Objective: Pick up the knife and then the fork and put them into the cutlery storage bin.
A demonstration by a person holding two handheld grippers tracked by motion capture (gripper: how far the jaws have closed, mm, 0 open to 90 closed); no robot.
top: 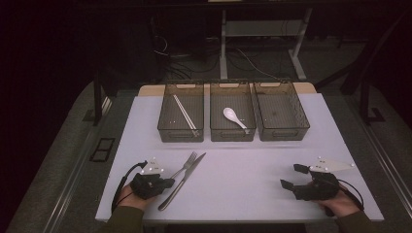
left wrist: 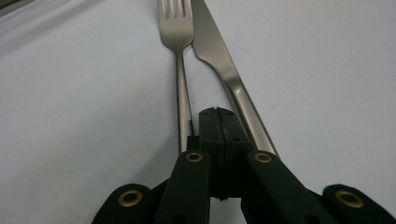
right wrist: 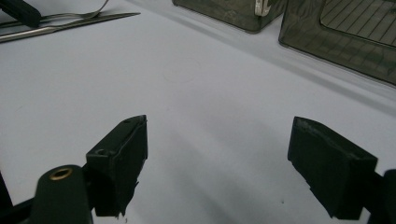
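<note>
Left gripper (top: 167, 183), lower left of the high view: jaws pressed together, nothing between them, tips resting at the handles of fork (top: 186, 165) and knife (top: 182, 181). In the left gripper view the closed tips (left wrist: 218, 126) sit in the narrow gap between fork handle (left wrist: 183, 88) and knife handle (left wrist: 247, 112), probably to part the pair or line up on one handle; cannot tell which. Fork and knife lying side by side on the bench (top: 243, 165), tips pointing toward upper right, nearly touching.

Upper middle, three dark bins in a row: left bin (top: 163, 116) with chopsticks (top: 185, 112), middle bin (top: 216, 131) with a white spoon (top: 234, 118), right bin (top: 303, 121) bare inside. Looks like sorting by kind; right bin the likely home for fork or knife.

Lower right: right gripper (top: 289, 177) spread wide, holding nothing, hovering just over bare bench, well apart from the cutlery. Same wide gap in the right gripper view (right wrist: 217, 154).

Obstacles: closeness of knife to fork, risk of dragging both; bin walls to clear on the way.
</note>
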